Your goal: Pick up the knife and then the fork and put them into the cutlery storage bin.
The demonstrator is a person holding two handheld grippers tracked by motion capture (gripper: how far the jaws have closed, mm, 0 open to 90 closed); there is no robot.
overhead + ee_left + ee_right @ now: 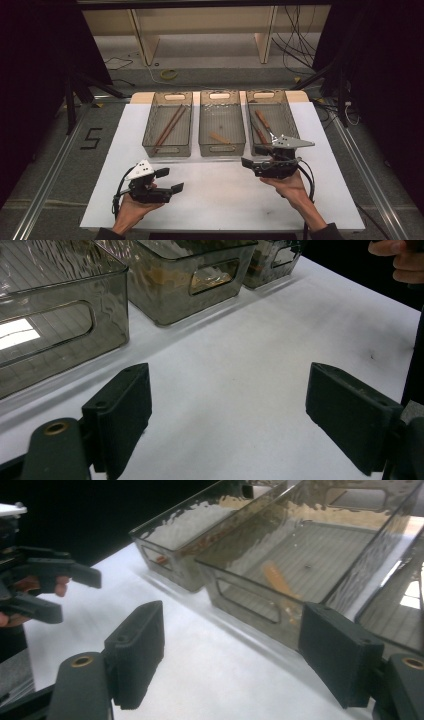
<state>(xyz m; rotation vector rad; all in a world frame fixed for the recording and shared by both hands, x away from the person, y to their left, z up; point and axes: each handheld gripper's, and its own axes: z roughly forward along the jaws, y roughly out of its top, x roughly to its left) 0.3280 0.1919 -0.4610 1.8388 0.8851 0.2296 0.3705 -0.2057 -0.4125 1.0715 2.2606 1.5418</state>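
R gripper (260, 164) jaws standing wide, nothing betw them, hovering just short of right bin (289, 112); wood-handled utensils (262, 125) lying just beyond fingers. L gripper (167, 181) gaping, empty. Utensils prob light, stiff, slim: pinch mid-handle. Left bin (152, 125): chopsticks (170, 125); mid bin (204, 131): small wooden piece (219, 137)

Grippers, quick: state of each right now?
Left gripper: open, nothing between the jaws.
Right gripper: open, holding nothing.
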